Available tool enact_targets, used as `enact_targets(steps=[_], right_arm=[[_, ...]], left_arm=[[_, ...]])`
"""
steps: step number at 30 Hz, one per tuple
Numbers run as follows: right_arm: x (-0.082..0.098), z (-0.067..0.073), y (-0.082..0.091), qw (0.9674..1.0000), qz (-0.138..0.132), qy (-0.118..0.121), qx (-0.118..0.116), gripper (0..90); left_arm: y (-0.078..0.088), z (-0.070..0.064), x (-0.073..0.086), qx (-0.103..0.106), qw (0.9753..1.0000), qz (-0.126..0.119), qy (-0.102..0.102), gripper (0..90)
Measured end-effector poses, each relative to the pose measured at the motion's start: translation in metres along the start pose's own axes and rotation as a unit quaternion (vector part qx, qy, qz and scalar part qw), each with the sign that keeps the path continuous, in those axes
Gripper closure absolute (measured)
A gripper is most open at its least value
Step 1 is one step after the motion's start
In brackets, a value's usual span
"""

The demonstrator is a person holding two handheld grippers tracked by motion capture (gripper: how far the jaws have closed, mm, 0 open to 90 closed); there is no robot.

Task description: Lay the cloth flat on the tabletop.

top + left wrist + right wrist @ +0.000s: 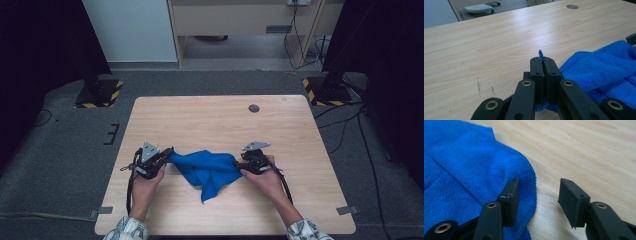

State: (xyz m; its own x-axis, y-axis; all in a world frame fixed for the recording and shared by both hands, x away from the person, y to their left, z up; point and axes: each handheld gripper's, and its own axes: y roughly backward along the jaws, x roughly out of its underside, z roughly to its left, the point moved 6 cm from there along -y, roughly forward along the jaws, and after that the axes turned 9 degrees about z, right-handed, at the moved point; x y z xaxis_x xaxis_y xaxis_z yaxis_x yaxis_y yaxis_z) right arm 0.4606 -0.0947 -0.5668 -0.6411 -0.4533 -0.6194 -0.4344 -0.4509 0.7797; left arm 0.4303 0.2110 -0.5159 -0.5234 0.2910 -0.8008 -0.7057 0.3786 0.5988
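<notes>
High view is showing a person's two forearms coming in from the bottom edge, each hand holding a claw over a pale wooden surface (220, 120). At lower left of centre, the left claw (169, 156) is pinching one end of a crumpled blue microfibre cloth (207, 170), which is lying on the surface between the two hands, a corner trailing toward the bottom of the frame. At lower right of centre, the right claw (239, 164) is sitting at the cloth's other end.

Left gripper view is showing the left claw (542, 59) clenched on the cloth (599, 72), its jaws pressed together with a small blue tuft sticking out above them; the rest of the cloth is spreading to the right of the frame.

Right gripper view is showing the right claw (539, 192) released, its jaws standing apart with bare wood between them, while the cloth's edge (474, 170) is lying against the left jaw.

Farther off, near the upper right of the surface in the high view, a small round grey cable hole (254, 108) is sitting in the wood.
</notes>
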Motion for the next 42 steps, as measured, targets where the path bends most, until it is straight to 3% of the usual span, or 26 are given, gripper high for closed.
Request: enact_targets(steps=[7, 10, 17, 18, 23, 28, 38, 42], right_arm=[[0.000, 0.008, -0.006, 0.9998, 0.003, 0.018, 0.005, 48.9], [0.001, 0.014, -0.007, 0.9997, 0.001, 0.025, -0.007, 60.9], [0.001, 0.021, -0.007, 0.9985, 0.001, 0.038, -0.038, 77.0], [0.001, 0.023, -0.007, 0.9981, 0.001, 0.042, -0.046, 82.9], [0.001, 0.024, -0.004, 0.9978, 0.000, 0.050, -0.044, 88.2], [-0.002, 0.018, 0.003, 0.9982, -0.013, 0.044, -0.040, 88.6], [-0.008, -0.008, 0.029, 0.9983, -0.052, 0.012, -0.021, 89.1], [-0.011, -0.012, 0.035, 0.9980, -0.060, 0.005, -0.016, 89.3]], left_arm=[[0.001, 0.003, 0.000, -0.002, 1.0000, -0.002, 0.004, 86.6], [0.001, 0.002, -0.001, -0.001, 1.0000, -0.002, 0.002, 86.6], [0.003, 0.006, -0.001, 0.004, 0.9998, -0.009, 0.016, 86.6], [0.003, 0.006, -0.001, 0.003, 0.9998, -0.009, 0.015, 86.6], [0.004, 0.006, -0.002, 0.002, 0.9998, -0.011, 0.014, 86.6], [0.004, 0.006, -0.003, 0.003, 0.9998, -0.013, 0.015, 86.6], [0.005, 0.004, -0.005, 0.005, 0.9997, -0.019, 0.014, 86.9], [0.006, -0.002, -0.012, 0.015, 0.9992, -0.030, 0.021, 87.0]])
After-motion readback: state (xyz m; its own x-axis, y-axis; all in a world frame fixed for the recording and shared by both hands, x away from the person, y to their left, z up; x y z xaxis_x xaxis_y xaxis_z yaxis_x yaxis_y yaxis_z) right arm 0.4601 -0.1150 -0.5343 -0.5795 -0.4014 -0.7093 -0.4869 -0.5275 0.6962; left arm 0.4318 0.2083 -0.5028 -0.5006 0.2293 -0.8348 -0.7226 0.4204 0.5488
